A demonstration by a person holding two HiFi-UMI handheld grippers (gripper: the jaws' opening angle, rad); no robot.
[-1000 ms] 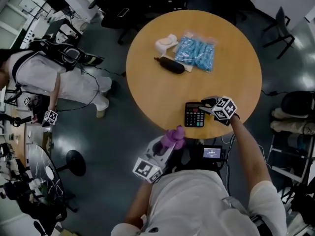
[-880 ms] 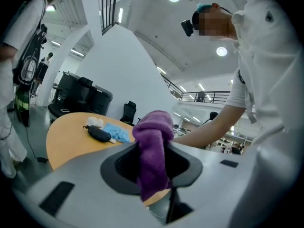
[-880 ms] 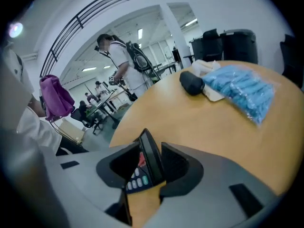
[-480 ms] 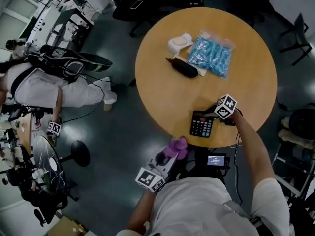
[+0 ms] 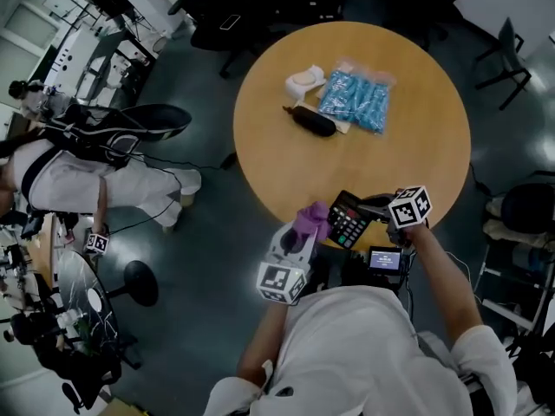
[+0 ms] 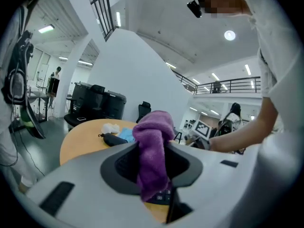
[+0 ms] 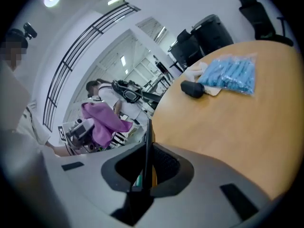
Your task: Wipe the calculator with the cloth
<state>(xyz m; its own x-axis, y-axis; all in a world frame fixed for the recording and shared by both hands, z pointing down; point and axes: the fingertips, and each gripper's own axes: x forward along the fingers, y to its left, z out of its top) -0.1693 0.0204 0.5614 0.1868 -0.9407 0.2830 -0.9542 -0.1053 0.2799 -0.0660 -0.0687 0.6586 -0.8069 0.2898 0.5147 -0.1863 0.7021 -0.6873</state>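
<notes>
Right gripper (image 5: 368, 208), jaws closing on one thin edge of the black slab-shaped calculator (image 5: 347, 221) held tilted over the round wooden table's (image 5: 416, 137) near rim, may let it pivot loose once the left gripper's (image 5: 301, 237) pinched purple fleecy cloth (image 5: 310, 218) presses.

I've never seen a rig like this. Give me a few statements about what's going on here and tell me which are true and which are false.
1. The left gripper holds a purple cloth. True.
2. A blue packet lies on the table. True.
3. The calculator lies flat at the table's middle. False: it is tilted at the near edge, between the jaws of the right gripper, which are closing on it.
4. The black pouch sits in a gripper. False: it lies on the table beside the packet.
</notes>
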